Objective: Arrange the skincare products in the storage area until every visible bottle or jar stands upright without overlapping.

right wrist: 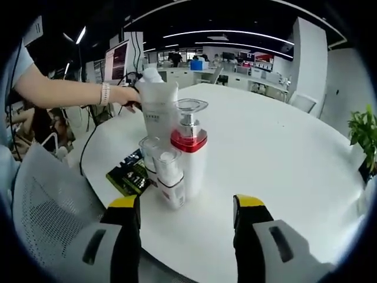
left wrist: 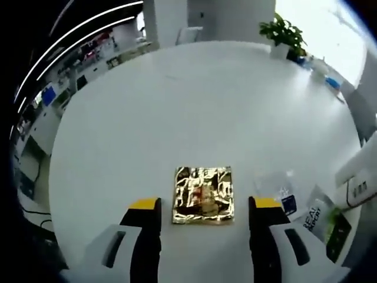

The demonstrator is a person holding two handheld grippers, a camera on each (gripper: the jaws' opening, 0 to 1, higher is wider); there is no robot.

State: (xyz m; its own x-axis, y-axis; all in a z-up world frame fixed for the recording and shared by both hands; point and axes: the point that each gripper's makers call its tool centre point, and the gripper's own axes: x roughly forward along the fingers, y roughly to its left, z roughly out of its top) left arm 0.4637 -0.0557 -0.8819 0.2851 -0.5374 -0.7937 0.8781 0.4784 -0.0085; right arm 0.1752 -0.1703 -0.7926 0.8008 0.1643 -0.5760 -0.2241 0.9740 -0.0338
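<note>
In the right gripper view, several skincare products stand upright in a tight group on the white table: a white pump bottle with a red collar, a taller white tube behind it, a small clear-capped bottle in front and a clear jar beside it. My right gripper is open, just short of them, holding nothing. In the left gripper view my left gripper is open over the table, with a crinkled gold foil sheet lying flat just ahead of the jaws.
A green-and-black packet lies left of the bottles. A person's arm with a watch reaches over the far table edge. A clear bottle and printed packets lie right of the foil. A potted plant stands at the far edge.
</note>
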